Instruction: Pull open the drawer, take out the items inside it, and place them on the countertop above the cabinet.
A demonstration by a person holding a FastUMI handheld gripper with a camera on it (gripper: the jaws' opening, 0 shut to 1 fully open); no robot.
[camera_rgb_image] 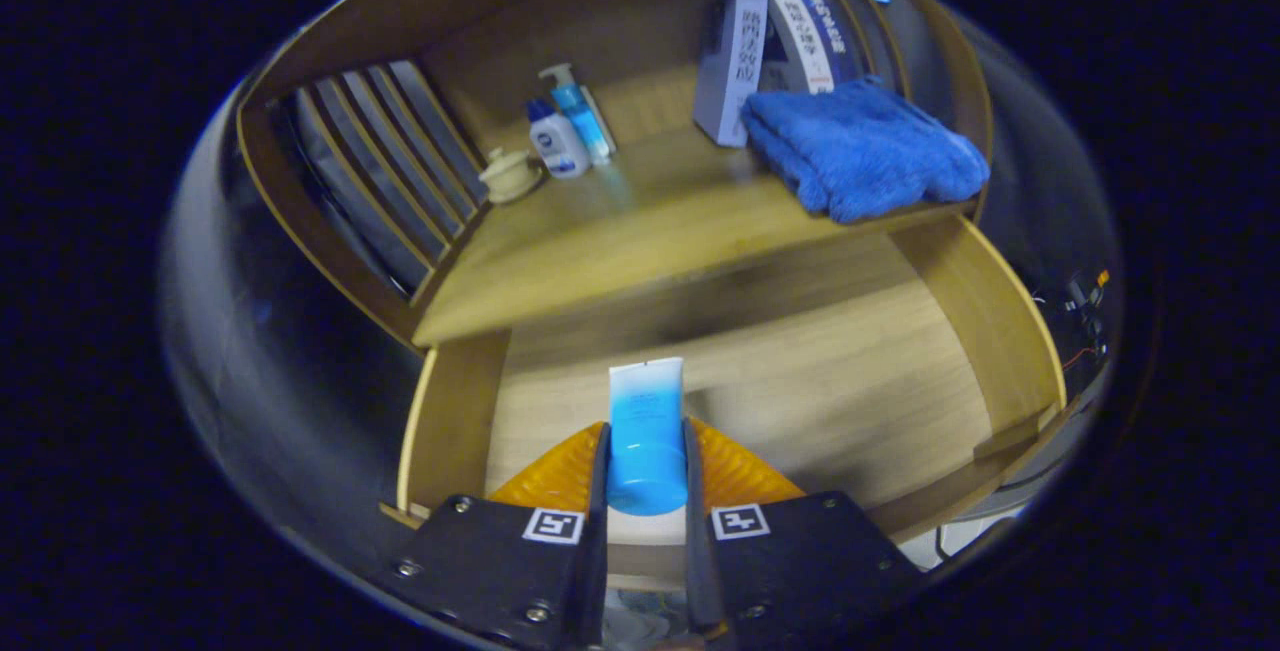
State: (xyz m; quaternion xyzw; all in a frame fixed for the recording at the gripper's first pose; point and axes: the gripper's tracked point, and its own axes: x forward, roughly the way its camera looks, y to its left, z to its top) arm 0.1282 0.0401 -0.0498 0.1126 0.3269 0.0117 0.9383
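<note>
The gripper [647, 461] is clamped on a blue cosmetic tube [646, 436], one finger pressed against each flank, so the tube stands lengthwise between them with its flat crimped end pointing away from the camera and its rounded cap end nearest the gripper body. The grip sits on the lower half of the tube, which appears sensible: the wider, firmer part is held and the thin crimped end is left free. The tube hangs above the open drawer [452, 421], whose wooden floor shows bare beyond the tube; no other item can be made out inside, though the near corner beneath the fingers is hidden. The floor is motion-blurred, so I judge the tube to be in transit, not resting. The countertop [620, 241] lies beyond the tube and above the drawer's far edge. On it, relative to the tube: a folded blue towel [862, 146] beyond and to the right, overhanging the counter's front edge, with upright books [775, 41] behind it; two small bottles [566, 131] and a pale lidded jar [510, 174] beyond and to the left, near a slatted side rail [375, 166]. The middle stretch of counter directly beyond the tube offers a landing place; the counter's front lip must be cleared first, and the towel's overhang narrows the approach on the right.
</note>
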